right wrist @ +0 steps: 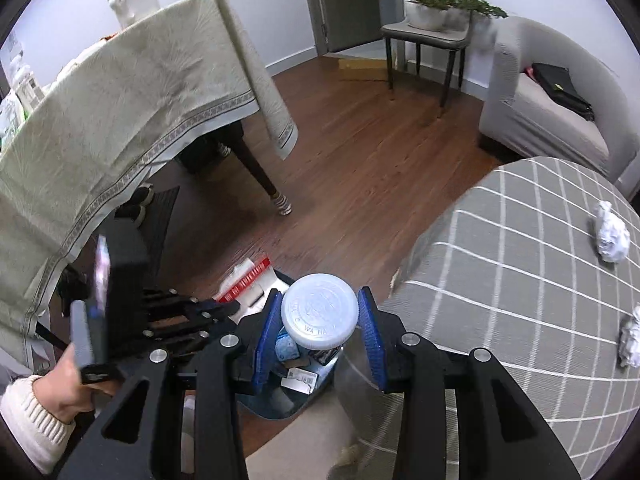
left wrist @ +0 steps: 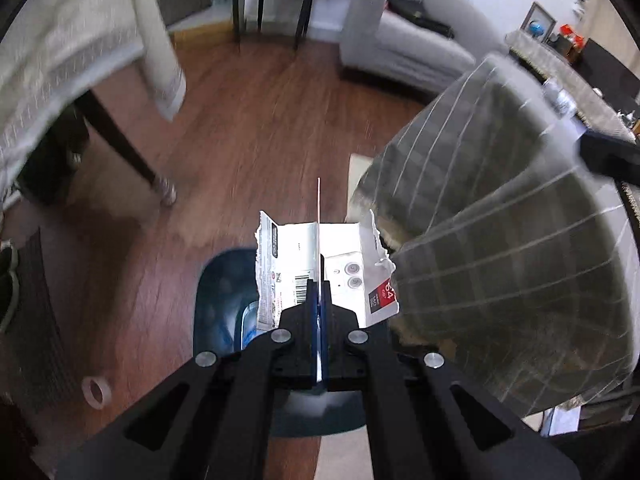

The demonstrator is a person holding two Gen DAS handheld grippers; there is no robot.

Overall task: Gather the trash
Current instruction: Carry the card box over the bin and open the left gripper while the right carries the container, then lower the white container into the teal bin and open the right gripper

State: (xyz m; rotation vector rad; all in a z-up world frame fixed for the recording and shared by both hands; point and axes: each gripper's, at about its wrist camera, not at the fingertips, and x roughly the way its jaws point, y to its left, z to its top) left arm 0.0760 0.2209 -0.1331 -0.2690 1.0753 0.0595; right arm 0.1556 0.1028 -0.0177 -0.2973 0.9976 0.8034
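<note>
My left gripper [left wrist: 319,300] is shut on a torn white cardboard package [left wrist: 344,268] and holds it above the dark blue trash bin [left wrist: 218,300] on the floor. In the right wrist view the left gripper [right wrist: 228,308] shows with the package [right wrist: 244,276] over the bin [right wrist: 264,404], which holds several scraps. My right gripper [right wrist: 320,320] is open, its blue pads on either side of a clear plastic bottle with a white lid [right wrist: 319,308], directly above the bin. Two crumpled white paper balls [right wrist: 610,236] [right wrist: 630,338] lie on the grey checked cushion [right wrist: 520,272].
A table with a beige cloth [right wrist: 120,112] and dark leg [right wrist: 260,176] stands at left. A grey sofa [right wrist: 560,120] and a chair [right wrist: 428,36] stand beyond. A tape roll [left wrist: 96,392] lies on the wooden floor. The grey checked cushion [left wrist: 500,248] is close at right.
</note>
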